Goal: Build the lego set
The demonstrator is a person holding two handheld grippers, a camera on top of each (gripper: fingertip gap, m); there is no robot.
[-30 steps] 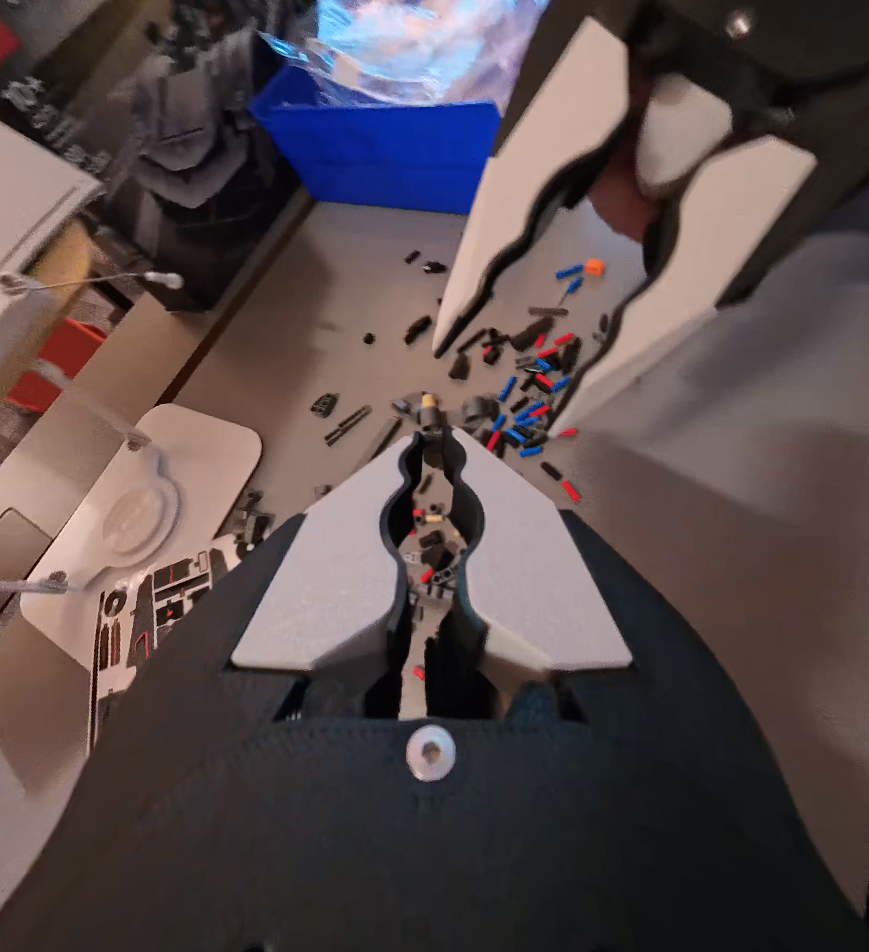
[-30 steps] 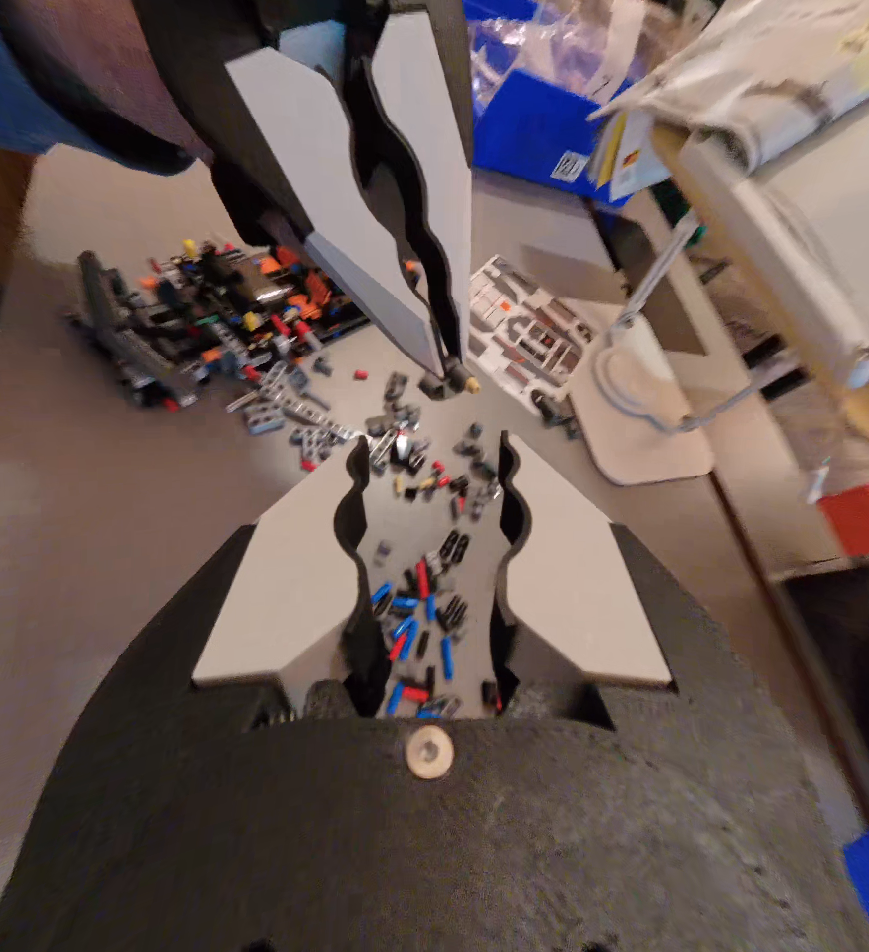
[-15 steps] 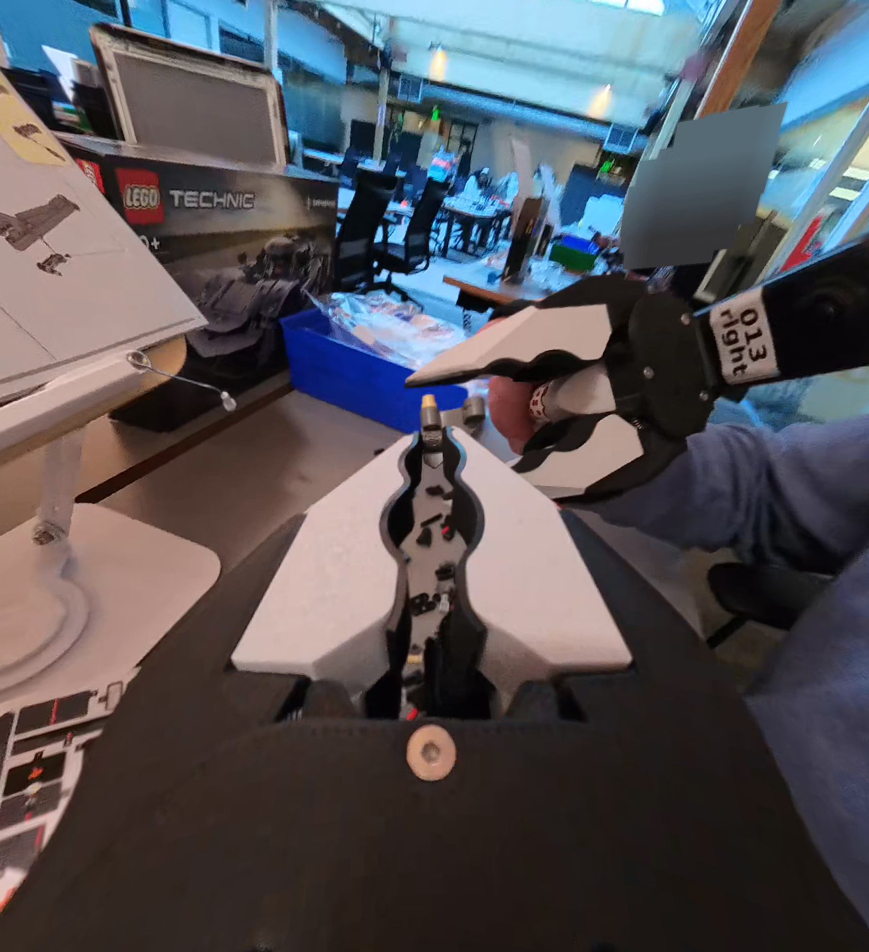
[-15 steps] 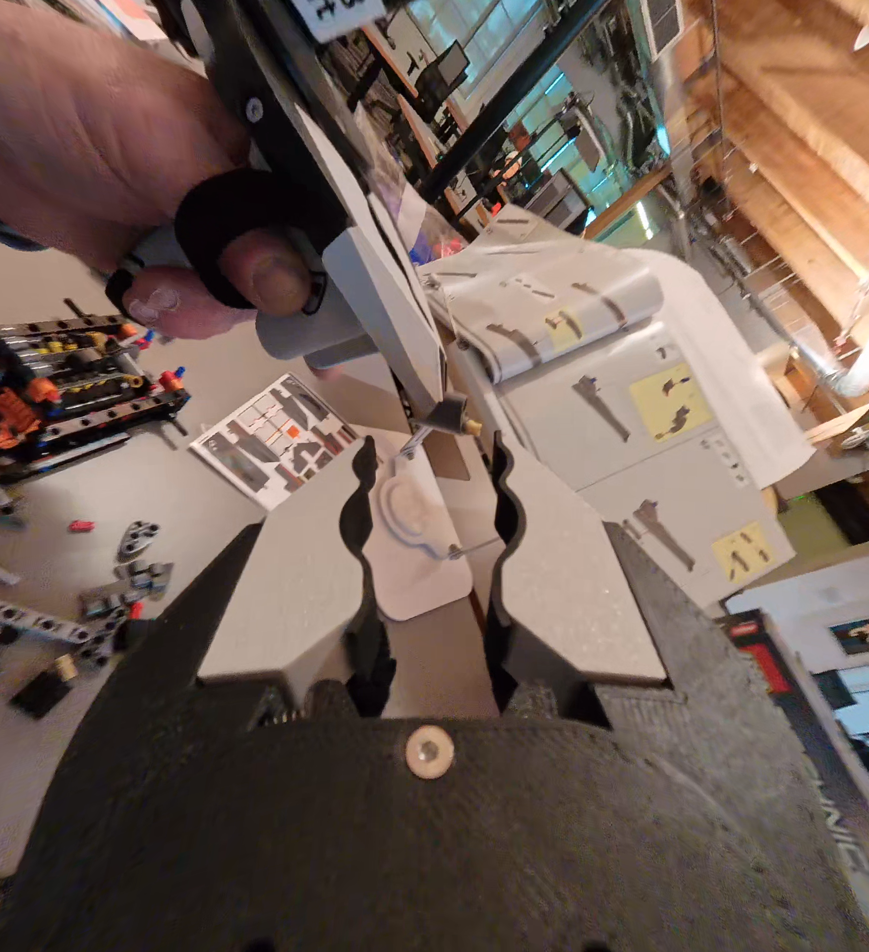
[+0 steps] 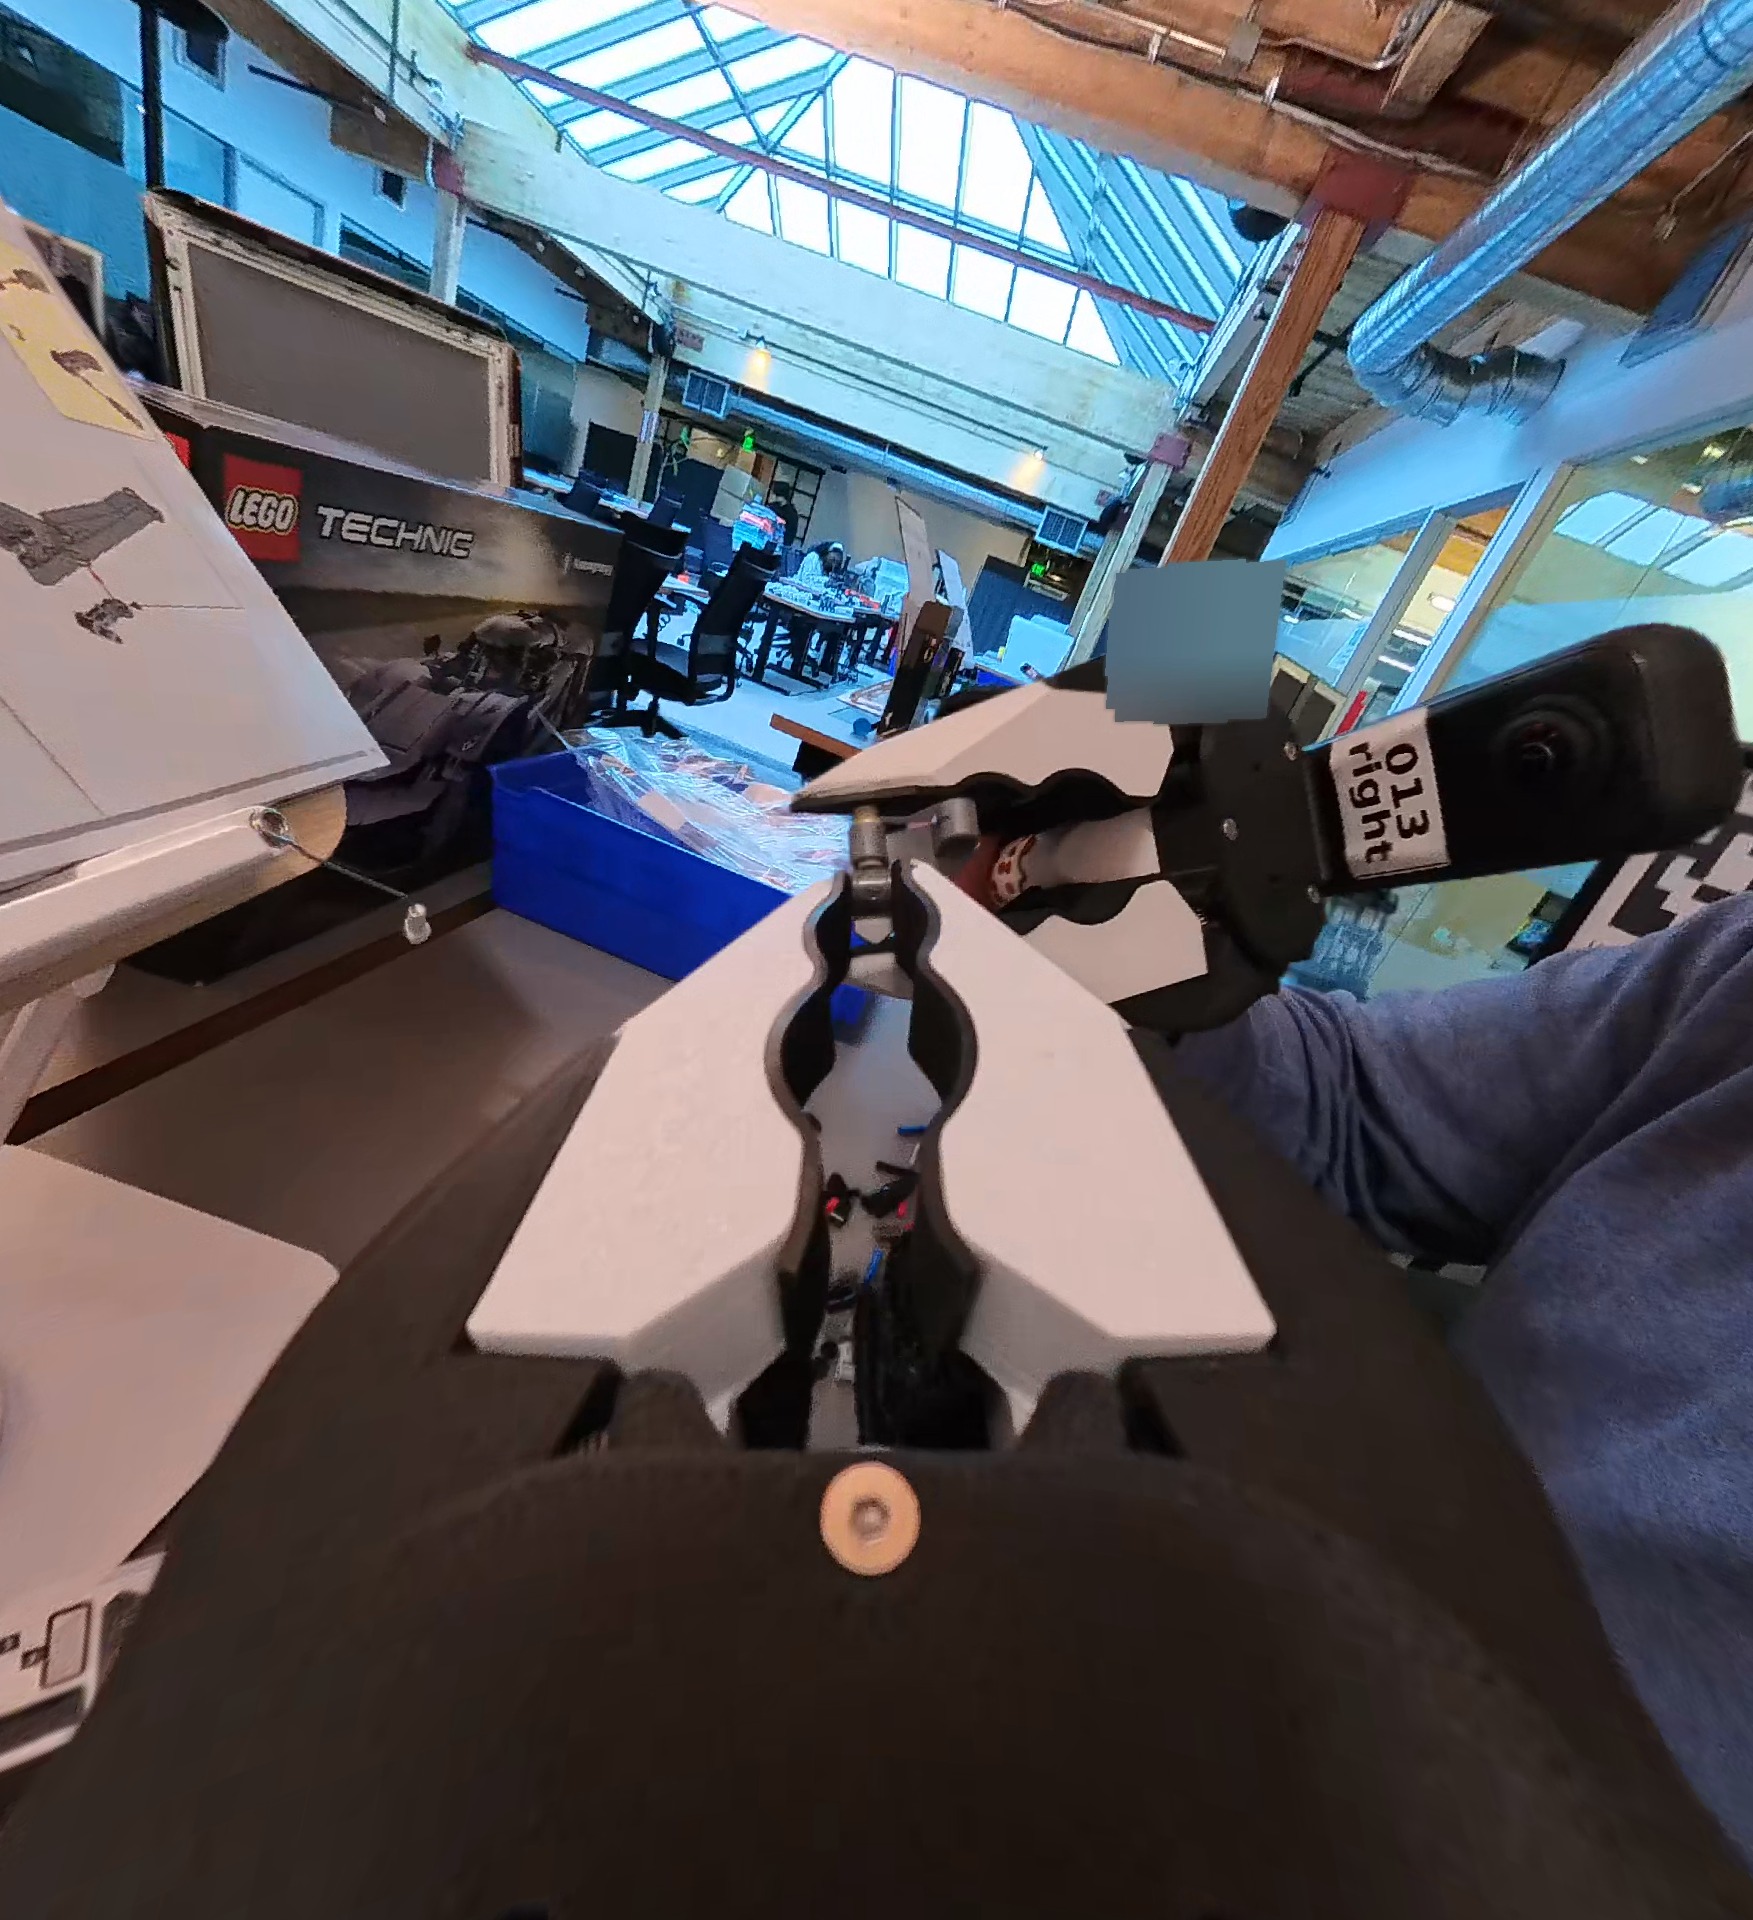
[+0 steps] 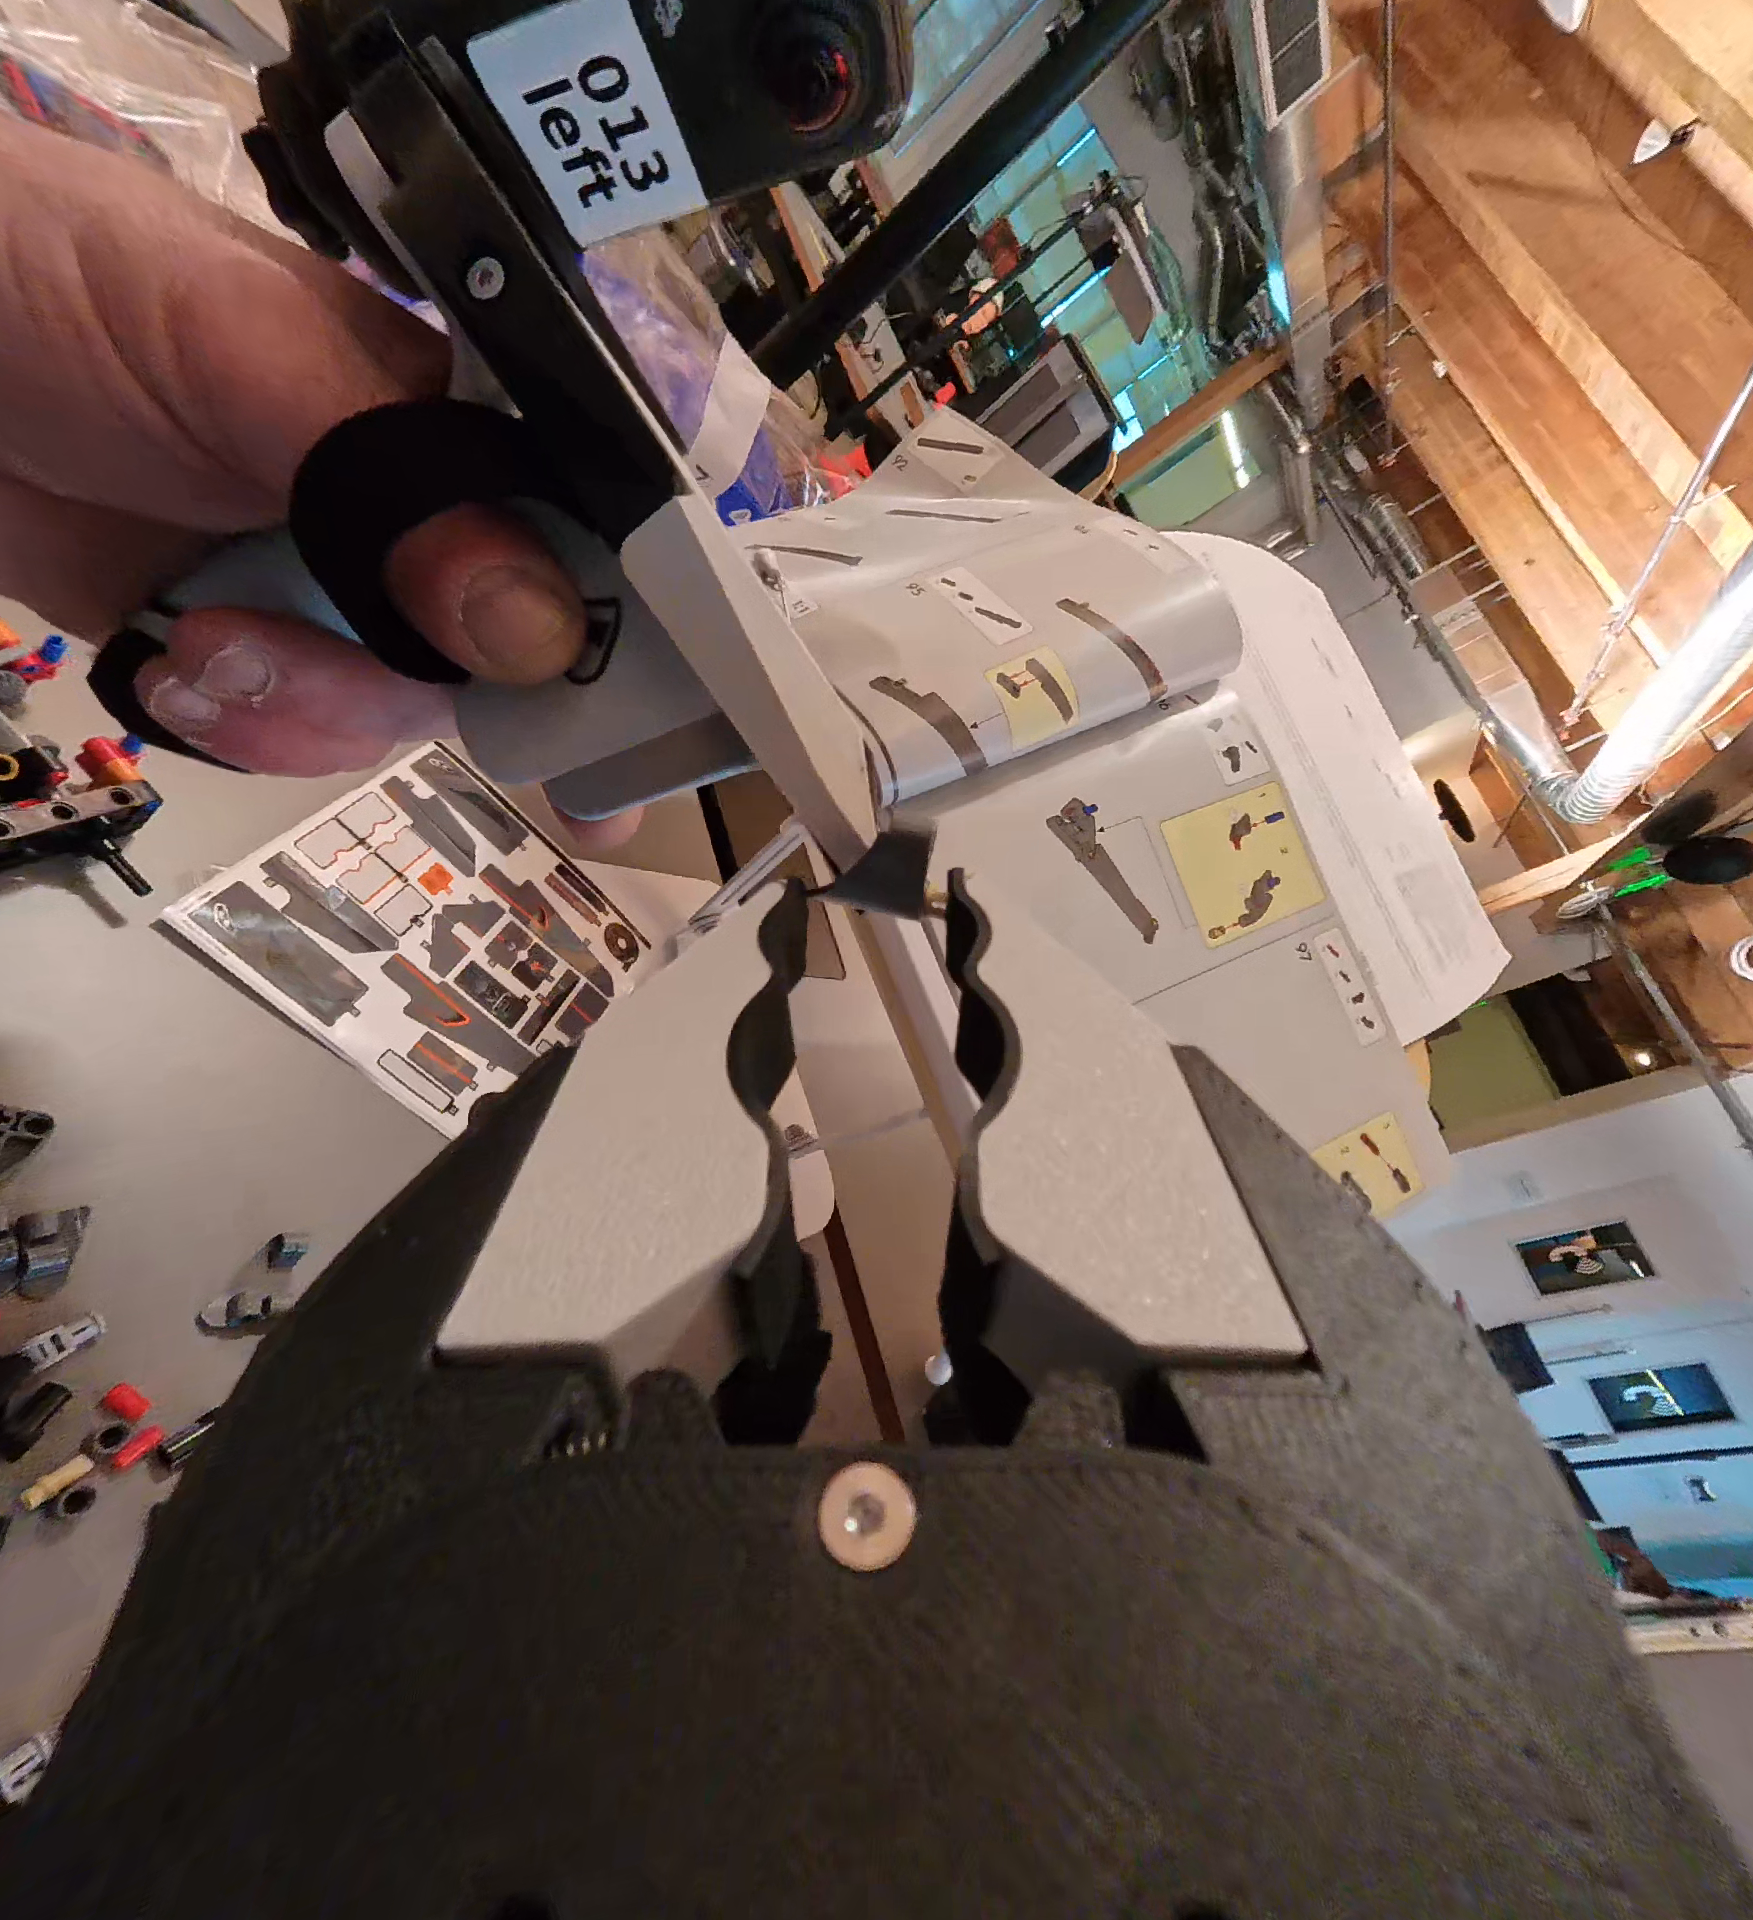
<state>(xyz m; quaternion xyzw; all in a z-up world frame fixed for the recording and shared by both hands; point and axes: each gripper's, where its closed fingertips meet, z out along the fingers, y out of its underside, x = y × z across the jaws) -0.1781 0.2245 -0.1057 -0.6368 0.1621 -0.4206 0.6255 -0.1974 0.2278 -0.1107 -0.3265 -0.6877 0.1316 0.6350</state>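
Mid-frame, the left gripper (image 5: 870, 891) pinches a small grey piece (image 5: 867, 850), its peg pointing up into the half-open right gripper (image 5: 856, 831) closing in from the right.

Left wrist view: sits behind the left gripper (image 5: 872, 883), looks along its fingers, tilted up past the blue bin (image 5: 623, 883) toward the skylights.
Right wrist view: sits behind the right gripper (image 6: 877, 899), rolled sideways, faces the instruction booklet (image 6: 1111, 748).
Nearness: each gripper fills its lower frame.
Shared: the booklet (image 5: 72, 623), and each view shows the other gripper just beside its own fingertips.
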